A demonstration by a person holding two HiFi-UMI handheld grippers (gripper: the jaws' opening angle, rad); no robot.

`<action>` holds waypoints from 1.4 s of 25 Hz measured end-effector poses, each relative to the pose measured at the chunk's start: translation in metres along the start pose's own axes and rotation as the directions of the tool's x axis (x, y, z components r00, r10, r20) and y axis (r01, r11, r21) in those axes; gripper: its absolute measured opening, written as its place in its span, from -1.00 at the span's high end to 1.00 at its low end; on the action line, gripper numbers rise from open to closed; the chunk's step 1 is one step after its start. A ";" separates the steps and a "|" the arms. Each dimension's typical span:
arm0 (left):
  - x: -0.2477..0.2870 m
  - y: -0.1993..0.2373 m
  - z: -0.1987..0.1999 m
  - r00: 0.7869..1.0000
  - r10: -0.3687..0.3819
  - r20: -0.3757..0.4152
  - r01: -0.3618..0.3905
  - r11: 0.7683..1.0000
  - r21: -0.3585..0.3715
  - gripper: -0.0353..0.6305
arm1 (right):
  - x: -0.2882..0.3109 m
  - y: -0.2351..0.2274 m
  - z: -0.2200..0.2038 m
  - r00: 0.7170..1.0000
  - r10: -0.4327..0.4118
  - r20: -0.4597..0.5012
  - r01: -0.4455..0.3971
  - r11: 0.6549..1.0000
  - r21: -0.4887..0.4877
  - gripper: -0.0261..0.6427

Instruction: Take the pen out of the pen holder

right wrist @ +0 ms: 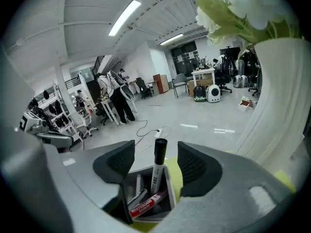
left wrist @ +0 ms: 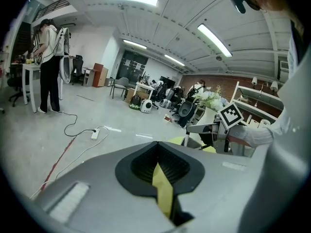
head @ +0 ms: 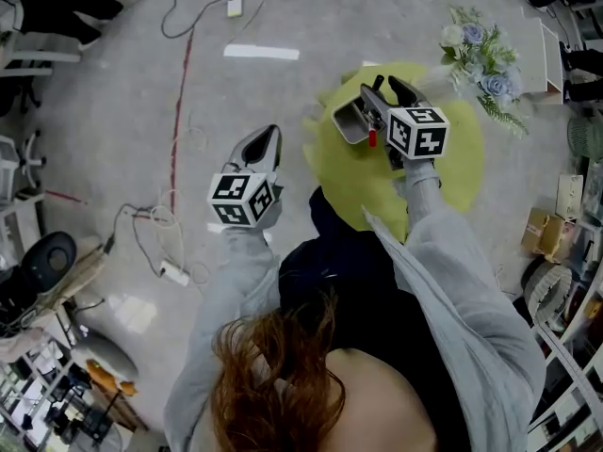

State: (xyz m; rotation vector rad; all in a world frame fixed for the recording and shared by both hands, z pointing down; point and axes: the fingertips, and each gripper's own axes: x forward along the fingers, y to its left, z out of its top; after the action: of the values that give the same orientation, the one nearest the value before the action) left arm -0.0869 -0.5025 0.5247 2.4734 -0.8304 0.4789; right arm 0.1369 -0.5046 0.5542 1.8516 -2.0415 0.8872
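A grey pen holder stands on the round yellow table. In the right gripper view a white marker with a black cap stands upright in the holder, and a red-labelled marker lies slanted inside it. My right gripper is open, its two black pads either side of the upright marker's cap and apart from it. In the head view that gripper hangs just over the holder. My left gripper is shut and empty, out over the floor left of the table.
A white vase of flowers stands close on the right of the holder, its bouquet at the table's far right edge. Cables and a power strip lie on the floor at left. Shelves line the right side.
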 end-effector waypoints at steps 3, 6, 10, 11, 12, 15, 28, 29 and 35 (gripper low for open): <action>0.004 0.002 -0.003 1.000 0.006 -0.006 -0.006 1.000 -0.007 0.84 | 0.010 -0.006 -0.005 1.000 -0.006 -0.026 0.005 1.000 -0.012 0.21; 0.005 0.003 -0.005 1.000 0.008 -0.014 -0.008 1.000 -0.014 0.84 | 0.014 -0.010 -0.010 0.999 -0.027 -0.046 0.027 1.000 -0.008 0.50; 0.007 0.003 -0.007 1.000 0.009 -0.018 -0.009 1.000 -0.017 0.84 | 0.015 -0.008 -0.011 0.998 -0.026 -0.049 0.025 0.999 -0.025 0.65; 0.008 0.002 -0.007 1.000 0.008 -0.018 -0.009 1.000 -0.017 0.84 | 0.015 -0.008 -0.012 0.998 -0.027 -0.049 0.025 0.999 -0.029 0.65; 0.008 0.002 -0.007 1.000 0.008 -0.019 -0.008 1.000 -0.016 0.84 | 0.014 -0.008 -0.012 0.998 -0.027 -0.049 0.025 0.999 -0.029 0.65; 0.008 0.000 -0.006 1.000 0.007 -0.018 -0.007 1.000 -0.014 0.84 | 0.013 -0.007 -0.011 0.999 -0.023 -0.049 0.022 0.999 -0.027 0.66; 0.006 -0.017 0.005 1.000 -0.011 0.011 0.011 1.000 0.015 0.84 | -0.014 -0.004 0.016 0.998 -0.020 0.068 0.023 0.999 -0.042 0.67; 0.005 -0.018 0.006 1.000 -0.013 0.014 0.013 1.000 0.019 0.84 | -0.018 -0.003 0.019 0.997 -0.023 0.078 0.027 0.999 -0.044 0.67; -0.005 -0.031 0.010 0.999 -0.021 0.038 0.019 0.999 0.047 0.84 | -0.048 0.005 0.036 0.986 -0.029 0.162 0.039 0.997 -0.060 0.67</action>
State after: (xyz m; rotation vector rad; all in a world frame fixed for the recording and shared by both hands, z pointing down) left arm -0.0695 -0.4841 0.5036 2.5382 -0.8174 0.4495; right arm 0.1474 -0.4864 0.4975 1.9756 -2.0967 0.6762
